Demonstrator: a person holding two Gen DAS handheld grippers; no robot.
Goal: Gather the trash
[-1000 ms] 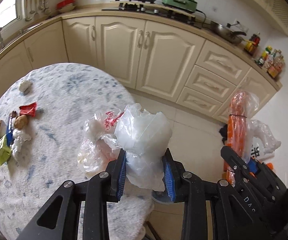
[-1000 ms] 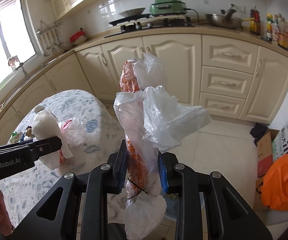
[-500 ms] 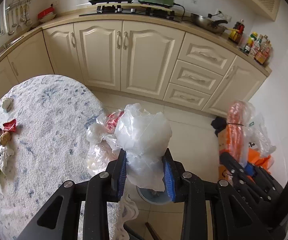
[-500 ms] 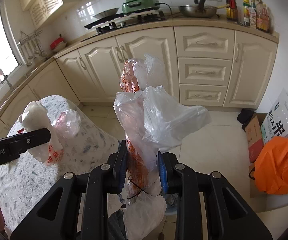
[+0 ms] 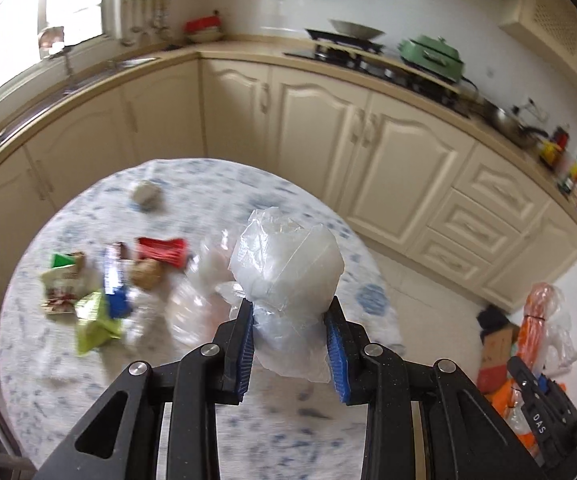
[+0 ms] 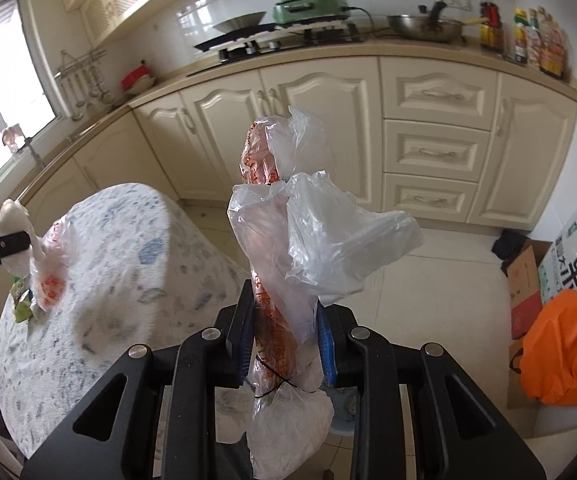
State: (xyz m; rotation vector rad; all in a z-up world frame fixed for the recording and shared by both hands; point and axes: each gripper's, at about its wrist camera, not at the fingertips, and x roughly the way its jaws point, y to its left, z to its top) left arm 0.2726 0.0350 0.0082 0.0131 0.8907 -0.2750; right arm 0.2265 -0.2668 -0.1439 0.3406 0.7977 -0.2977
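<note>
Cream kitchen cabinets point(image 5: 388, 168) run behind the round table with its blue-flecked white cloth point(image 5: 288, 432). Over that table my left gripper point(image 5: 289, 334) is clamped on a crumpled clear plastic bag point(image 5: 288, 264). Beside the table, over the floor, my right gripper point(image 6: 286, 334) squeezes an orange-printed clear plastic bag roll point(image 6: 278, 280). Small wrappers point(image 5: 100, 284) lie scattered on the table's left part, beyond a crumpled pale paper ball point(image 5: 146, 194).

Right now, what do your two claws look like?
Both look alike. The left claw and right claw have chunky matte black arms with triangle holes, round silver bolts and blue ribbed pads. White letters are printed on their sides. No cables or sleeves show.
</note>
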